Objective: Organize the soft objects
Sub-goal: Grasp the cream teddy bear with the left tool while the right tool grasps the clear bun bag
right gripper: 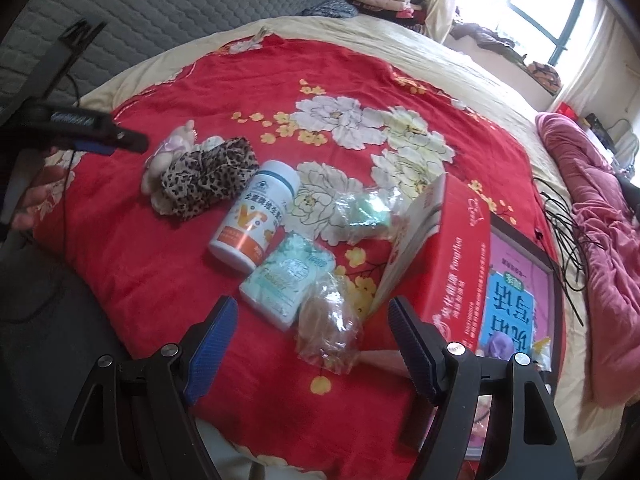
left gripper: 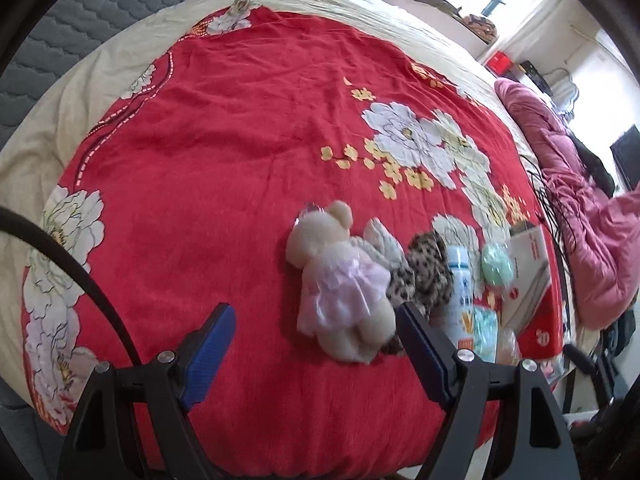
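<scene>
A cream teddy bear (left gripper: pixel 340 280) in a pink dress lies on the red flowered bedspread (left gripper: pixel 224 160), just beyond my left gripper (left gripper: pixel 316 312). That gripper is open, and the bear's legs rest near its right finger. A leopard-print cloth (left gripper: pixel 424 276) touches the bear's right side. In the right wrist view the same bear (right gripper: pixel 168 156) and cloth (right gripper: pixel 208 180) lie at the left, with the left gripper (right gripper: pixel 132 142) hovering beside them. My right gripper (right gripper: pixel 312 304) is open above a clear bag of brownish stuff (right gripper: pixel 328 328) and a tissue pack (right gripper: pixel 288 276).
A white and orange bottle (right gripper: pixel 256 216), a bagged green item (right gripper: pixel 364 212), a red carton (right gripper: pixel 452 256) and a framed pink book (right gripper: pixel 516 292) crowd the bed's right side. Black cables (right gripper: pixel 560 232) and a pink quilt (right gripper: pixel 592 208) lie beyond. A grey quilted panel (right gripper: pixel 160 0) stands behind.
</scene>
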Demonstrator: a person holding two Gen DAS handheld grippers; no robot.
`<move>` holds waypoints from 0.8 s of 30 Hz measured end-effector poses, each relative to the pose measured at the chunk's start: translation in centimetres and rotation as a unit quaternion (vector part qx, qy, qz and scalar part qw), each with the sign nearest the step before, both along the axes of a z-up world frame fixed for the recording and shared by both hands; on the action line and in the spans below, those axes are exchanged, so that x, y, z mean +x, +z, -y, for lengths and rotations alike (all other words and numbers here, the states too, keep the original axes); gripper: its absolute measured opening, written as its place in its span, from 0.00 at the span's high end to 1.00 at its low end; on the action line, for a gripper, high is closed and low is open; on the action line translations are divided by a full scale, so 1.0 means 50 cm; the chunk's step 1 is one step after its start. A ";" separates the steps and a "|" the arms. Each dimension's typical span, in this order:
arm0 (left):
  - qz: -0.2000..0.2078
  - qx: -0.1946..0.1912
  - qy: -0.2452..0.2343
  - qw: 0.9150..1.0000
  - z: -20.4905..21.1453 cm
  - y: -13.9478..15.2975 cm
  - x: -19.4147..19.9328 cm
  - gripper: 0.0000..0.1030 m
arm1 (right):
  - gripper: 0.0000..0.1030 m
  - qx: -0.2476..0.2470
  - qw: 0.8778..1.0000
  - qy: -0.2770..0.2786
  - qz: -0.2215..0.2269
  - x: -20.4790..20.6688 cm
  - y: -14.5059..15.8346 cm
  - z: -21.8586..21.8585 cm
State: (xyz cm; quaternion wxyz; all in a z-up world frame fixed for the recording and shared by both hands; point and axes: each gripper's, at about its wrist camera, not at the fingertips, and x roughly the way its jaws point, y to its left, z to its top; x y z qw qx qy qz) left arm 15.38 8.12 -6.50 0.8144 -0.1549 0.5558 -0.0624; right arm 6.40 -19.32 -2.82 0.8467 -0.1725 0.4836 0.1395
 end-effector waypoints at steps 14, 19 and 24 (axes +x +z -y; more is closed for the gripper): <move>-0.047 -0.030 0.029 0.998 -0.016 -0.073 0.091 0.21 | 0.24 0.026 0.999 -0.004 -0.043 0.076 -0.061 -0.073; -0.051 -0.044 0.030 0.997 -0.021 -0.090 0.099 0.21 | 0.24 0.033 0.997 -0.028 -0.060 0.136 -0.083 -0.112; -0.053 -0.052 0.024 0.997 -0.021 -0.098 0.107 0.25 | 0.24 0.041 0.996 -0.038 -0.067 0.151 -0.079 -0.107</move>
